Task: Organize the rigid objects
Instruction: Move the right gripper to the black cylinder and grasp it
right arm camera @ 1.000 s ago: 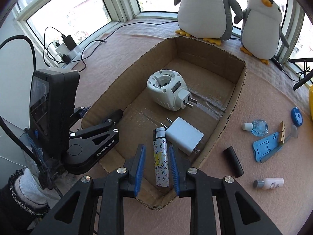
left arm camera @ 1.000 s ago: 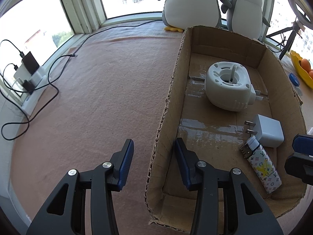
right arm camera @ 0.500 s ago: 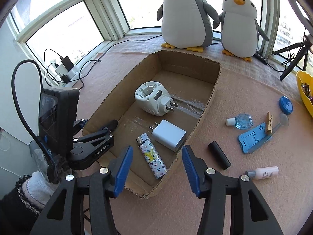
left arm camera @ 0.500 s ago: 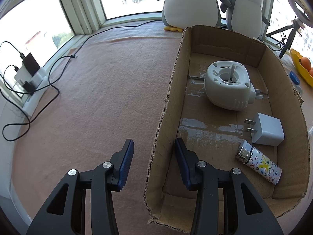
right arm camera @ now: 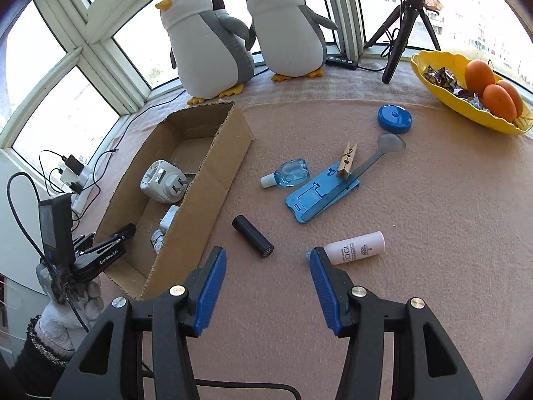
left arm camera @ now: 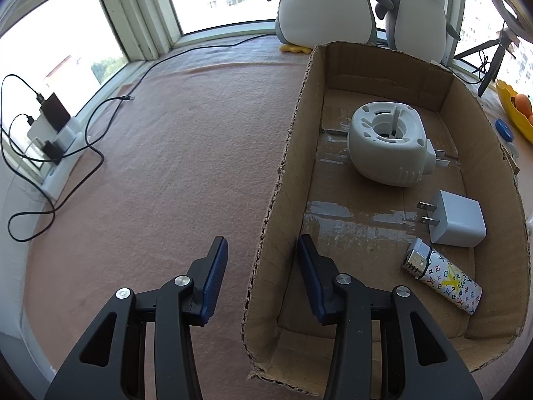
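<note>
An open brown cardboard box (left arm camera: 393,180) fills the right of the left wrist view; a white round plug-in device (left arm camera: 386,145), a white wall charger (left arm camera: 458,220) and a patterned lighter (left arm camera: 443,276) are seen inside. The left gripper (left arm camera: 263,266) is spread, straddling the box's left wall. The right gripper (right arm camera: 266,276) is held spread and empty at lower centre; a black cylinder (right arm camera: 253,236) and a white bottle (right arm camera: 353,248) are seen beyond its fingers.
</note>
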A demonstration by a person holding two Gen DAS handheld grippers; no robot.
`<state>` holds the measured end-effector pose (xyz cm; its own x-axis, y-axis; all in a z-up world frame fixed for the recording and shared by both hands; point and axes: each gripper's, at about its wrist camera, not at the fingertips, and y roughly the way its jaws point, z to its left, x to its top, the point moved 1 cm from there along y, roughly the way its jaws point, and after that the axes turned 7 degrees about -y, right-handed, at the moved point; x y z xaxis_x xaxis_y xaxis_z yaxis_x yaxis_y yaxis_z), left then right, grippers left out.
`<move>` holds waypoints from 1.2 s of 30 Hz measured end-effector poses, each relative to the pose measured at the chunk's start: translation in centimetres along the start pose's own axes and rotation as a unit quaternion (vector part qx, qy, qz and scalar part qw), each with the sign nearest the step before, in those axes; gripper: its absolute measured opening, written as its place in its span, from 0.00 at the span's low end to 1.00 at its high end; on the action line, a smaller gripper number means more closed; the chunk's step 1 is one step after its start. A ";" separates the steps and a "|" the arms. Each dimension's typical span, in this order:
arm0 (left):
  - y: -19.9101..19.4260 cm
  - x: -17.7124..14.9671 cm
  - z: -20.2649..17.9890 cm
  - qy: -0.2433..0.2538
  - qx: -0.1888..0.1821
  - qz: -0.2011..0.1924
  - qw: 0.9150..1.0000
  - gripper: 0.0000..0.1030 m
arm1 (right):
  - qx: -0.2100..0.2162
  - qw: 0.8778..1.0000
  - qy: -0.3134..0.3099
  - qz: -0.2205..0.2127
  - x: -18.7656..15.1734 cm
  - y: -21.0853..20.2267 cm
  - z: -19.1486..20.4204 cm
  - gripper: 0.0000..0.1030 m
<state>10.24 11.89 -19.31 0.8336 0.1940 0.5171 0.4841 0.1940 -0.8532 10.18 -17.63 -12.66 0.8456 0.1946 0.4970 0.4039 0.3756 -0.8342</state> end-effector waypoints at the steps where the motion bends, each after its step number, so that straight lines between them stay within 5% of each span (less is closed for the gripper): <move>1: 0.0 0.0 0.0 0.000 0.000 0.000 1.000 0.41 | 0.004 1.000 -0.012 0.000 0.2 0.2 0.2 0.47; 18: 0.0 0.0 0.0 -0.008 0.001 0.001 1.000 0.41 | -0.029 0.985 -0.156 0.070 1.6 6.8 4.0 0.27; 36: 0.1 -0.1 0.4 -0.015 -0.008 0.001 1.000 0.41 | -0.056 0.974 -0.193 0.105 1.4 9.3 4.4 0.15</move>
<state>10.09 12.28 -19.41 0.8264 0.2242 0.5165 0.4862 0.1785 -0.8554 13.53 -9.87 -18.63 0.7283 0.5904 0.3479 0.2905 0.1938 -0.9370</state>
